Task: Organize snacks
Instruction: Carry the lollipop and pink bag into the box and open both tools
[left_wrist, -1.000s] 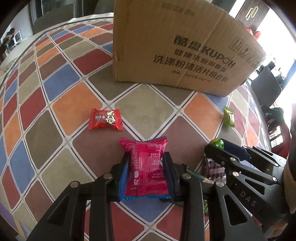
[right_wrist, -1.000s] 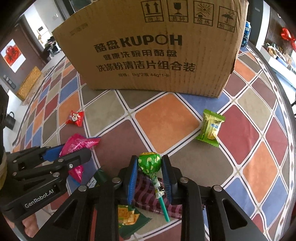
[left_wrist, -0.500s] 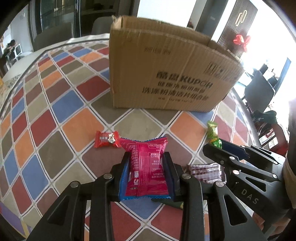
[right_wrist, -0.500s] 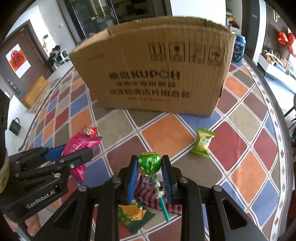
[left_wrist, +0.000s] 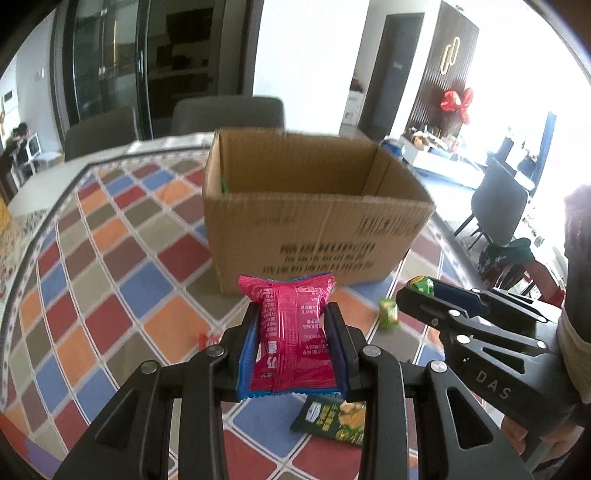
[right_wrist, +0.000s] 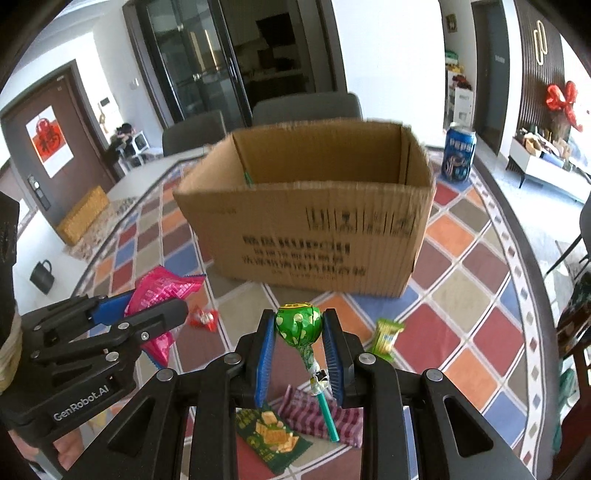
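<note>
My left gripper (left_wrist: 291, 314) is shut on a pink snack packet (left_wrist: 290, 332), held in the air before the open cardboard box (left_wrist: 314, 240). My right gripper (right_wrist: 300, 321) is shut on a green lollipop (right_wrist: 297, 325), its teal stick hanging down. Each gripper shows in the other's view: the right one (left_wrist: 421, 290) with the lollipop, the left one (right_wrist: 162, 301) with the pink packet (right_wrist: 162, 291). The box (right_wrist: 314, 229) stands open at the top, just ahead of both grippers. What lies inside it is hidden.
On the checkered tablecloth (left_wrist: 92, 295) lie a small red candy (right_wrist: 203, 318), a light green packet (right_wrist: 386, 335), a dark green cracker packet (right_wrist: 269, 439) and a plaid packet (right_wrist: 314, 413). A blue can (right_wrist: 458, 153) stands right of the box. Chairs stand behind the table.
Both grippers have risen with their snacks still held. The view has climbed from the box's front wall to above its rim, so its open inside now shows.
</note>
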